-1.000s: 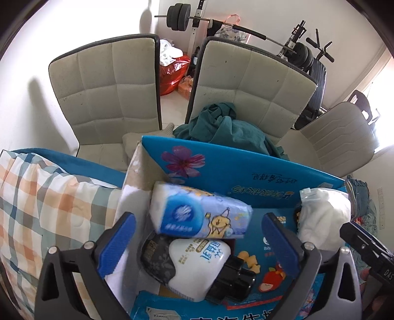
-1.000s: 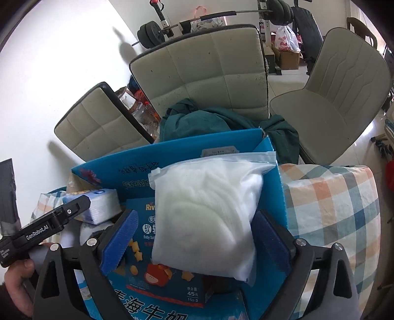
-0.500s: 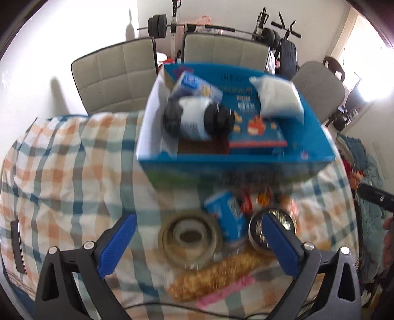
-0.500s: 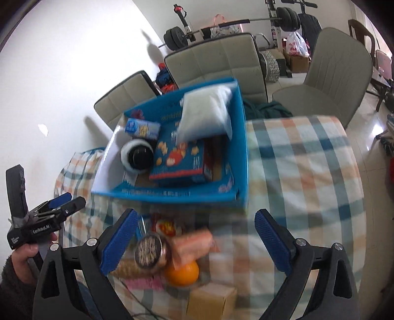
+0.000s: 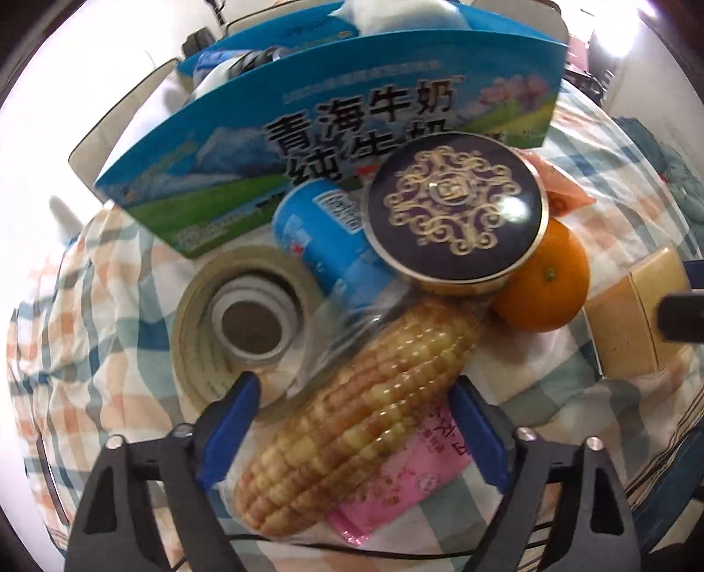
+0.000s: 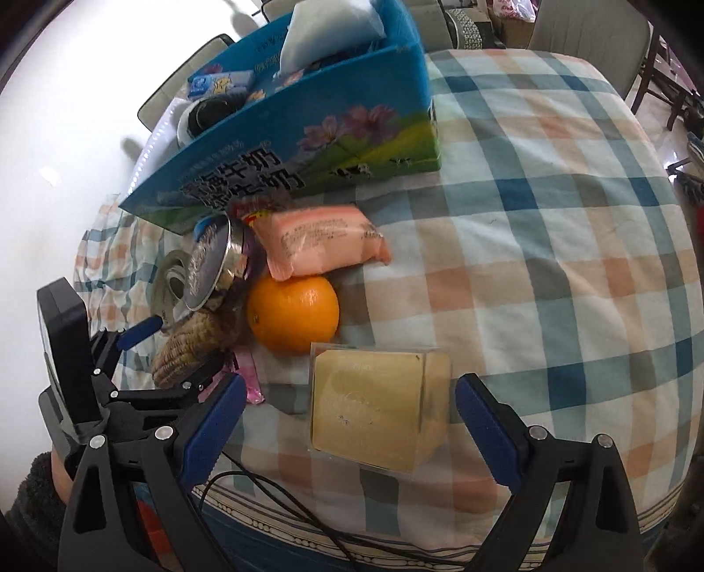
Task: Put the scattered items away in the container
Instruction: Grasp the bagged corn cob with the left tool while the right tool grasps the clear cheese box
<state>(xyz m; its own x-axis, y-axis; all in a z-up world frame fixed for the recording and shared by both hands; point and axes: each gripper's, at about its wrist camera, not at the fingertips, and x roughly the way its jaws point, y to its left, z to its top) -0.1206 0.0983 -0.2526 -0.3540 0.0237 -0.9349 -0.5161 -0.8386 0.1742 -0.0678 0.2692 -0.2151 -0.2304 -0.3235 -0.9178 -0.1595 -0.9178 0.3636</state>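
A blue milk carton box [image 5: 308, 132] [image 6: 308, 119] stands on the checked tablecloth and holds several items. In front of it lie a packed corn cob [image 5: 356, 418] [image 6: 185, 347], a tape roll [image 5: 229, 325], a blue can [image 5: 325, 242], a round dark tin [image 5: 457, 207] [image 6: 211, 264], an orange [image 5: 545, 286] [image 6: 292, 312], a pink packet [image 6: 317, 237] and a tan box [image 6: 378, 409] [image 5: 633, 308]. My left gripper [image 5: 356, 431] is open, its fingers either side of the corn. My right gripper [image 6: 347, 427] is open around the tan box.
Grey padded chairs [image 6: 585, 22] stand behind the table. A black cable [image 6: 281, 493] runs along the table's near edge. The checked cloth [image 6: 550, 220] stretches to the right of the box. A pink sachet [image 5: 413, 479] lies under the corn.
Both grippers have pulled back from over the box and dropped low to the items in front of it. The left now straddles the corn, the right the tan box.
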